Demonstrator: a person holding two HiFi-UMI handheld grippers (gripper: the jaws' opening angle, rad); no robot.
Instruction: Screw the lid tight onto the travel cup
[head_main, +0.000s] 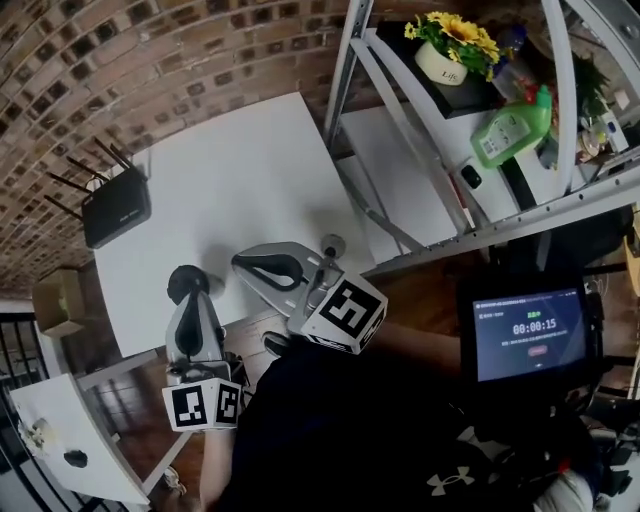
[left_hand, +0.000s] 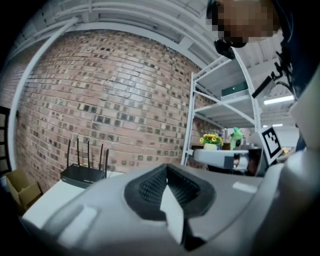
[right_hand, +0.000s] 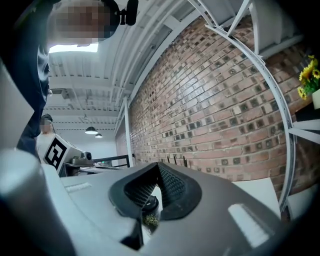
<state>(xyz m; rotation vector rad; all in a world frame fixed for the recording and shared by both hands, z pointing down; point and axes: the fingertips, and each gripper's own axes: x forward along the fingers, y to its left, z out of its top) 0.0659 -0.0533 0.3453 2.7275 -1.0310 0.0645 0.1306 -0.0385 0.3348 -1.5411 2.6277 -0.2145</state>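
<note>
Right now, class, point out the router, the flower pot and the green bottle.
router (head_main: 117, 208), head view, middle of its black body.
flower pot (head_main: 441, 62), head view, its white side below the yellow flowers.
green bottle (head_main: 508, 132), head view, middle of its body.
</note>
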